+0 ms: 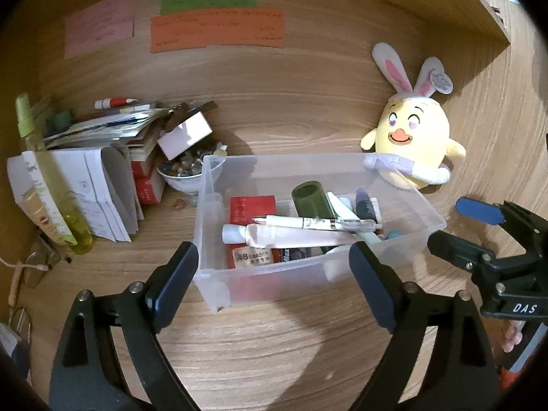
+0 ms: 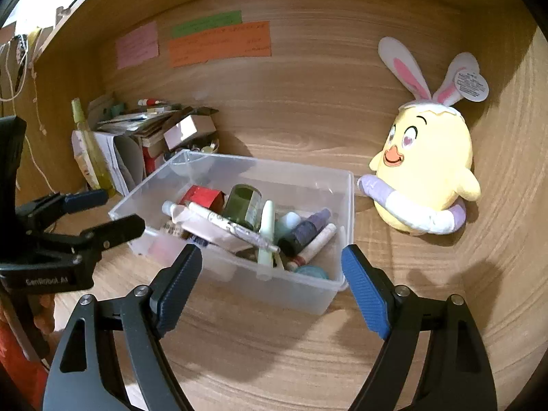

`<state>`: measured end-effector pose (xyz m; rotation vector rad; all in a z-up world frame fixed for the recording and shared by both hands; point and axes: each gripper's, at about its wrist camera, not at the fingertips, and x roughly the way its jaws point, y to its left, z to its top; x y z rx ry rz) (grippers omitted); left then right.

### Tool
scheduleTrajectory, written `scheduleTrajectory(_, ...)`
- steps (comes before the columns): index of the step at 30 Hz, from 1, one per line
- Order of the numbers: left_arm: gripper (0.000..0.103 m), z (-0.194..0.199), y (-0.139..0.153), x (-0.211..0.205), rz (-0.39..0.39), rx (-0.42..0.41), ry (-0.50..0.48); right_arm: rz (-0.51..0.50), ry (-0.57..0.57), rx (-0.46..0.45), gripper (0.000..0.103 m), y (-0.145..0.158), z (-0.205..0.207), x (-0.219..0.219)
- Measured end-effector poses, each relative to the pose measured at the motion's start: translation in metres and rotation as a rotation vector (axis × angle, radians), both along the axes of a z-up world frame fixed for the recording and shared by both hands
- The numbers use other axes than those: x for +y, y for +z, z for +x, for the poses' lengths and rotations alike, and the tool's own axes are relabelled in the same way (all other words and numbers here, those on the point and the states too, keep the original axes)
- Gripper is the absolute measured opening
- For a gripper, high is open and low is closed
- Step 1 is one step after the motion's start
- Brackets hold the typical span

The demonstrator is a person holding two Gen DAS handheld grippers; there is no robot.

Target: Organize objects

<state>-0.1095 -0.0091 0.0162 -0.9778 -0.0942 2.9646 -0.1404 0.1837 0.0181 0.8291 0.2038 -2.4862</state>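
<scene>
On desk [image 1: 274,342], clear bin [image 1: 308,171] holds pens; left tool [image 1: 274,287], right tool [image 2: 270,284] both spread, apparently empty.

The desk [image 1: 274,342] is showing matt wood grain, as is the back panel [image 2: 308,102]. The storage bin [image 2: 308,291] is looking like frosted, translucent plastic, smooth-walled. The chick toy [image 2: 428,157] is wearing soft, fuzzy plush cloth with a paper tag [image 2: 471,85]. Paper notes [image 1: 219,30] are lying flat and matt. The right claw [image 2: 270,274] is showing ribbed blue pads [image 2: 364,291] on matt black plastic arms with shiny metal rivets.
</scene>
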Motion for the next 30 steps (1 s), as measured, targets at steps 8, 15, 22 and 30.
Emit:
scheduleTrajectory(8, 0.091, 0.011, -0.005, 0.003, 0.002, 0.011, 0.016, -0.005, 0.008, -0.006, 0.082, -0.007, 0.01, 0.0)
scheduleTrajectory(15, 0.091, 0.015, -0.007, 0.005, 0.003, 0.01, 0.006, -0.015, 0.005, -0.016, 0.082, -0.01, 0.011, -0.001)
scheduleTrajectory(22, 0.091, 0.016, -0.006, 0.005, 0.014, 0.013, 0.0, -0.013, 0.008, -0.012, 0.082, -0.01, 0.011, -0.001)
scheduleTrajectory(30, 0.091, 0.017, -0.005, 0.007, 0.012, 0.015, -0.005, -0.012, 0.009, -0.009, 0.082, -0.009, 0.013, -0.002)
